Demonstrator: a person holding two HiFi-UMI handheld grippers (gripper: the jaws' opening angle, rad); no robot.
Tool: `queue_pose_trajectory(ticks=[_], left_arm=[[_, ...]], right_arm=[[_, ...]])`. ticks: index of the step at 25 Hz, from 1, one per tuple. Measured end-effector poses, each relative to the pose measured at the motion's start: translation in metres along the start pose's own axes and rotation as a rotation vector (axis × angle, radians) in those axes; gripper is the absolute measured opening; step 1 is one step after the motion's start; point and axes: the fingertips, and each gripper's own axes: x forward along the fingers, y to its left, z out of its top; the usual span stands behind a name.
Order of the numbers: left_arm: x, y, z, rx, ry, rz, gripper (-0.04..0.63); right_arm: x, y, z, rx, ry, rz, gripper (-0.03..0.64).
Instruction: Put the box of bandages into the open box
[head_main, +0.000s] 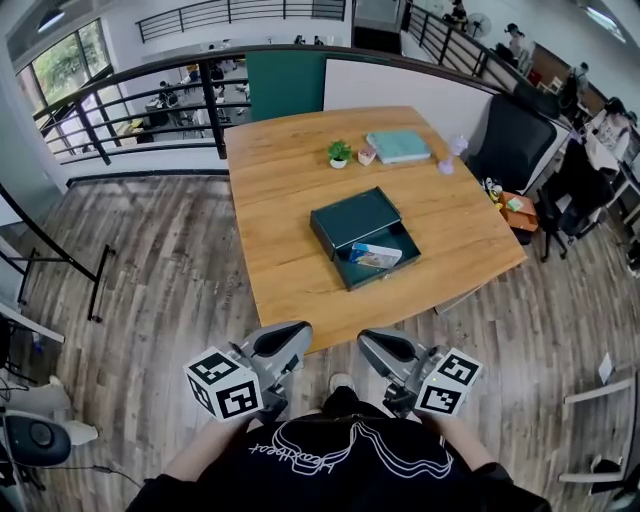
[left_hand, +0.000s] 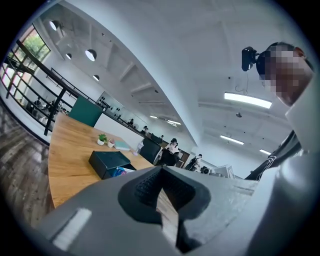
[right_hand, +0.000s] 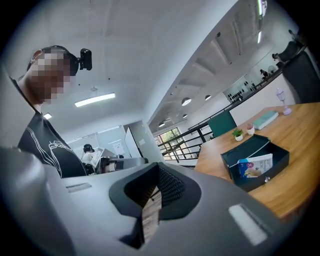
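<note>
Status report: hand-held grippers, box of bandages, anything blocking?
Both shut and empty: left hand-held gripper, right hand-held gripper, held short of the table. The box of bandages lies inside the open box. Nothing in the way.

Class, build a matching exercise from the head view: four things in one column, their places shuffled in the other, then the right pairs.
1 box of bandages
2 potted plant
3 teal book
4 black chair

A off the table, by its far right side
B inside the open dark box
C on the table, left of the small pink pot
D on the table, right of the small pink pot

Pairs: 1-B, 2-C, 3-D, 4-A
</note>
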Motion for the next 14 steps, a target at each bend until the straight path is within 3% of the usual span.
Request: queue_pose_trajectory(ticks=[9,14], left_arm=[[0.006,-0.01,0.005,0.046,0.009,-0.029,0.002],[0.008,-0.013,0.002,0.108,0.033,-0.018,0.002]], right_arm=[[-0.011,0.003,0.003,-0.038,-0.003,-0.031,0.023],[-0.015,0.001,0.003,-0.053,0.001,-0.053,0.023]])
